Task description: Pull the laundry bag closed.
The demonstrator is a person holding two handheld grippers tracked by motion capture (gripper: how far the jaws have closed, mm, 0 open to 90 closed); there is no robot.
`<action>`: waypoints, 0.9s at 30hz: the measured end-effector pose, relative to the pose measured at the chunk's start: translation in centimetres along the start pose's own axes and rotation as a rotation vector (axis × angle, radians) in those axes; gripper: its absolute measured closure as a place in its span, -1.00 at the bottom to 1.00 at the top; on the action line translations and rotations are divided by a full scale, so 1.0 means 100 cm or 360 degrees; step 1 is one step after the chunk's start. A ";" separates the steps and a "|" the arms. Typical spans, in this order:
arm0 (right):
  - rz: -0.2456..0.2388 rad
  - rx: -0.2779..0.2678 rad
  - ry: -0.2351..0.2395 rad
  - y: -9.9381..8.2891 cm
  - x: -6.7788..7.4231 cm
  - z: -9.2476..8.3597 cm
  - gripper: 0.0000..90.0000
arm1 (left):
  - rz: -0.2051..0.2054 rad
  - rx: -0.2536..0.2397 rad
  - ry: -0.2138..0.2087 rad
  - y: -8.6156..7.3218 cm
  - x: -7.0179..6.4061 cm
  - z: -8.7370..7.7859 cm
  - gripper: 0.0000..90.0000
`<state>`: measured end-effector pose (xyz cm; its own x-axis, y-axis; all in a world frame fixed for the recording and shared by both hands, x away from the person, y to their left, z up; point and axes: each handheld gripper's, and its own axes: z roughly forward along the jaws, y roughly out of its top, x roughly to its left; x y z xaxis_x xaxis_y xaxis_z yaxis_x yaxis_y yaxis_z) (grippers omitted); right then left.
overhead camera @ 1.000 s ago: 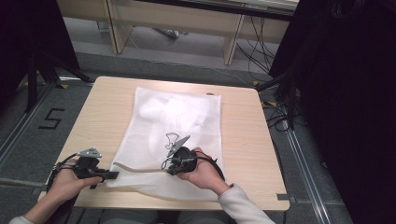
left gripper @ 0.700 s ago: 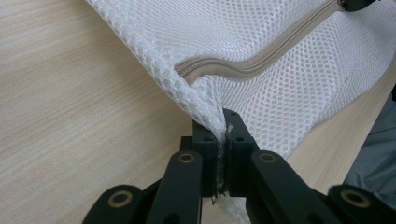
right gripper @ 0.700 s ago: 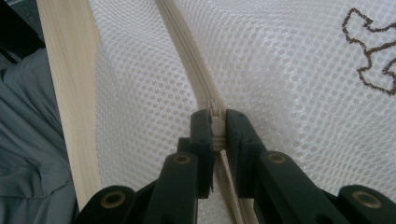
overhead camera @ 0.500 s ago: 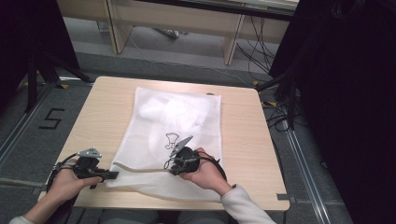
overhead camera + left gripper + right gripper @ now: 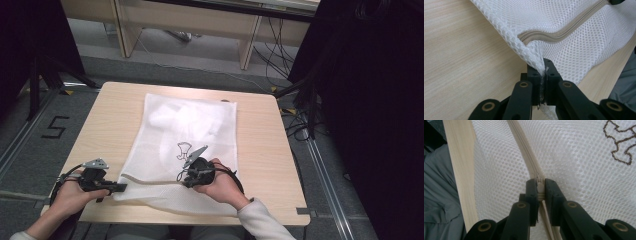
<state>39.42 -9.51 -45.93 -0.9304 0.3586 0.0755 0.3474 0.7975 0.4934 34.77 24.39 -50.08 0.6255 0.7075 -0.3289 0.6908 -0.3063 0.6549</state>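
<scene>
A white mesh laundry bag (image 5: pixel 190 125) lies flat on the wooden table (image 5: pixel 280 150), with a beige zipper (image 5: pixel 150 181) running along its near end. My left gripper (image 5: pixel 120 188) is shut on the bag's near left corner (image 5: pixel 537 58), just where the zipper (image 5: pixel 564 31) ends. My right gripper (image 5: pixel 181 179) is shut on the zipper pull (image 5: pixel 539 180), partway along the zipper (image 5: pixel 524 150). A small dark embroidered figure (image 5: pixel 184 149) sits on the mesh beyond the right gripper.
The table's front edge (image 5: pixel 459 170) runs close under the bag, with the person's grey clothing (image 5: pixel 439 195) just past it. On the floor to the left is a taped number 5 (image 5: pixel 56 127). Cables (image 5: pixel 280 55) and a wooden desk stand behind the table.
</scene>
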 end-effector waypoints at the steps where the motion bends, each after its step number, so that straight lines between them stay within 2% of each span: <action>1: 0.0000 -0.0002 -0.0002 0.000 -0.001 -0.001 0.83 | 0.0000 0.0000 0.0001 0.000 0.000 0.000 0.89; 27: 0.0029 0.0003 -0.0013 -0.008 -0.003 -0.007 0.83 | 0.0002 -0.0003 0.0002 0.000 0.000 0.000 0.89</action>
<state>39.35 -10.58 -45.71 -0.9229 0.3771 0.0777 0.3647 0.7917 0.4901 34.76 24.39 -50.08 0.6259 0.7079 -0.3275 0.6895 -0.3059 0.6565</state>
